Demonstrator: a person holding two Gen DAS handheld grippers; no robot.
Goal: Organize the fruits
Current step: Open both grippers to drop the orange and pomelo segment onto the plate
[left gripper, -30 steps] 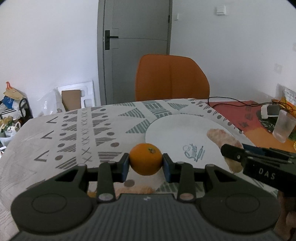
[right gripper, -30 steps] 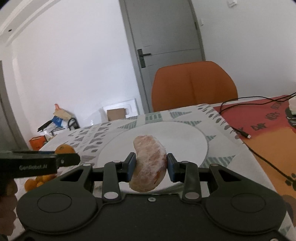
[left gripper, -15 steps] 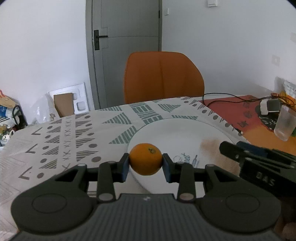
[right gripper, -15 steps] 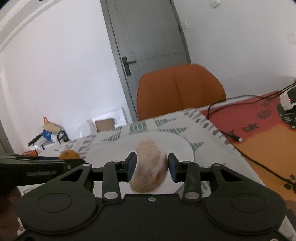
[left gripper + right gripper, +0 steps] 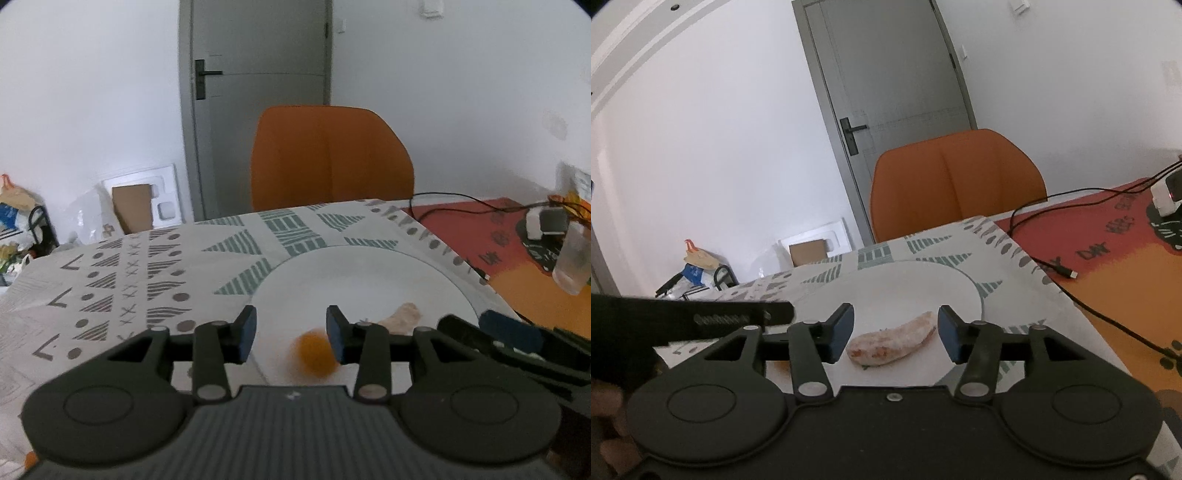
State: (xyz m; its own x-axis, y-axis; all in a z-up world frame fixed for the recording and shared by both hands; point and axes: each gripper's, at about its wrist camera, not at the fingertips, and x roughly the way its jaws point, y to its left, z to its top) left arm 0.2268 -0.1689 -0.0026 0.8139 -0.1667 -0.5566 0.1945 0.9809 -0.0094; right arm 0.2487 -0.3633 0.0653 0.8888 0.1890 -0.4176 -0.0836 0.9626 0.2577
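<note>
In the left wrist view my left gripper (image 5: 291, 332) hangs over the white plate (image 5: 351, 280) with its jaws opening. The small orange (image 5: 316, 356) is a blur just below them by the right finger, and neither pad presses on it. A peeled citrus piece (image 5: 402, 317) lies further right on the plate. In the right wrist view my right gripper (image 5: 894, 332) also has its jaws opening. The pale peeled piece (image 5: 894, 341) lies flat on the plate (image 5: 905, 284) between the fingers, clear of both pads. The left gripper's arm (image 5: 701, 317) crosses at the left.
The plate sits on a patterned cloth (image 5: 147, 280). An orange chair (image 5: 328, 155) stands behind the table. To the right lie a red-orange mat (image 5: 1108, 258) with a black cable (image 5: 1052, 266), and a clear plastic cup (image 5: 572, 262) stands there.
Both grippers have let go. The orange has dropped out of the left jaws toward the plate. The peeled piece has left the right jaws and lies on the plate. The left gripper shifted over the plate.
</note>
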